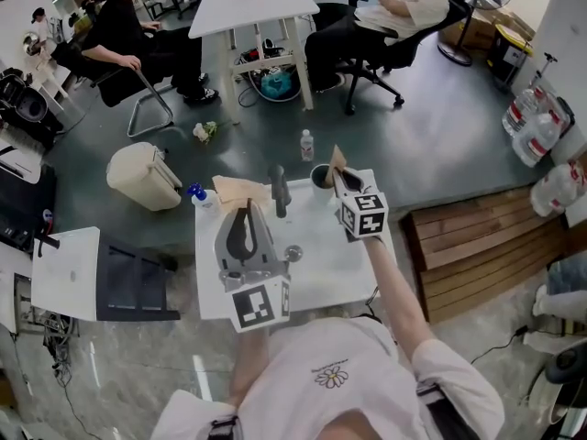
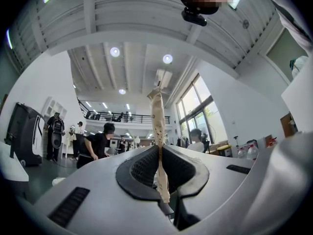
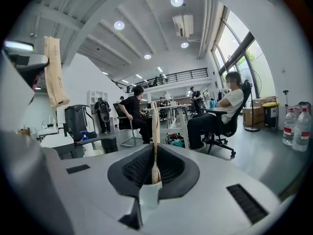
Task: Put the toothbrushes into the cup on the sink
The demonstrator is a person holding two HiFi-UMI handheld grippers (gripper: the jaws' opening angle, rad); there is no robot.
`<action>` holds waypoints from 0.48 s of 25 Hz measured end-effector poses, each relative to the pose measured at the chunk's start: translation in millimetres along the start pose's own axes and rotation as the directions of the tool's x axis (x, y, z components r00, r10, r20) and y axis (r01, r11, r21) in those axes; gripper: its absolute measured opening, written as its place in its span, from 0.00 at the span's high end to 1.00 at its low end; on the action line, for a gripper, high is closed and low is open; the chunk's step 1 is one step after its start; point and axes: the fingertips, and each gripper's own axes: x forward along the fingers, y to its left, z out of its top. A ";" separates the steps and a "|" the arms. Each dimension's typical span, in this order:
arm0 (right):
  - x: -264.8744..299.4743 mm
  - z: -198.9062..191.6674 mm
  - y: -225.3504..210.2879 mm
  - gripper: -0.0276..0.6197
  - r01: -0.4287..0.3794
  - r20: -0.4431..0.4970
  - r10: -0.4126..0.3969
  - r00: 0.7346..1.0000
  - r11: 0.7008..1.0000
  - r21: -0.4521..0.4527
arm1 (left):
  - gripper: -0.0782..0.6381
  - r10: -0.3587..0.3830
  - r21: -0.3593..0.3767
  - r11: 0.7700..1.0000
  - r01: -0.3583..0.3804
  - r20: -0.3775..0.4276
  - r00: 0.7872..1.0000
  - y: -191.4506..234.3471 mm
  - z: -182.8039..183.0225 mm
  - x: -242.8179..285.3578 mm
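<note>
Left brush (image 2: pixel 157 126): flat and beige, in a paper-like sleeve with small dark dots, is standing upright out of the left gripper, edge-on to its camera.
Left gripper (image 2: pixel 159 163): is clamping the brush's lower end between dark ribbed pads set in smooth grey shells, and is pointing up at the ceiling.
Right brush (image 3: pixel 155 131): a thin strip, pale like wood, is rising straight from the right gripper.
Right gripper (image 3: pixel 154 168): is pinching that strip's base, with its jaws closed tight on it.
Cup (image 1: pixel 320 180): dark and round, is sitting at the sink's far edge, just beside the right gripper.
Sink (image 1: pixel 330 264): flat, white and rectangular, is lying under both grippers.
Faucet (image 1: pixel 278 191): a dark, slim post, is standing left of the cup.
Drain (image 1: pixel 293 253): a round metal disc, is showing between the grippers.
</note>
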 end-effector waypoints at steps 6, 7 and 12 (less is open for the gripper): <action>-3.1 10.8 -6.3 0.84 0.010 0.024 -0.010 1.000 1.000 0.015 | 0.84 -0.004 -0.013 1.000 0.005 0.011 1.000 -2.1 3.7 2.9; -3.3 15.6 -7.1 0.84 0.012 0.034 -0.013 0.999 1.000 0.011 | 0.84 -0.006 -0.013 1.000 0.006 0.012 1.000 -2.1 4.2 3.4; -9.9 53.1 -7.4 0.84 0.026 0.120 -0.025 0.992 1.000 -0.012 | 0.84 -0.011 -0.012 1.000 0.011 0.011 1.000 -2.7 3.6 3.9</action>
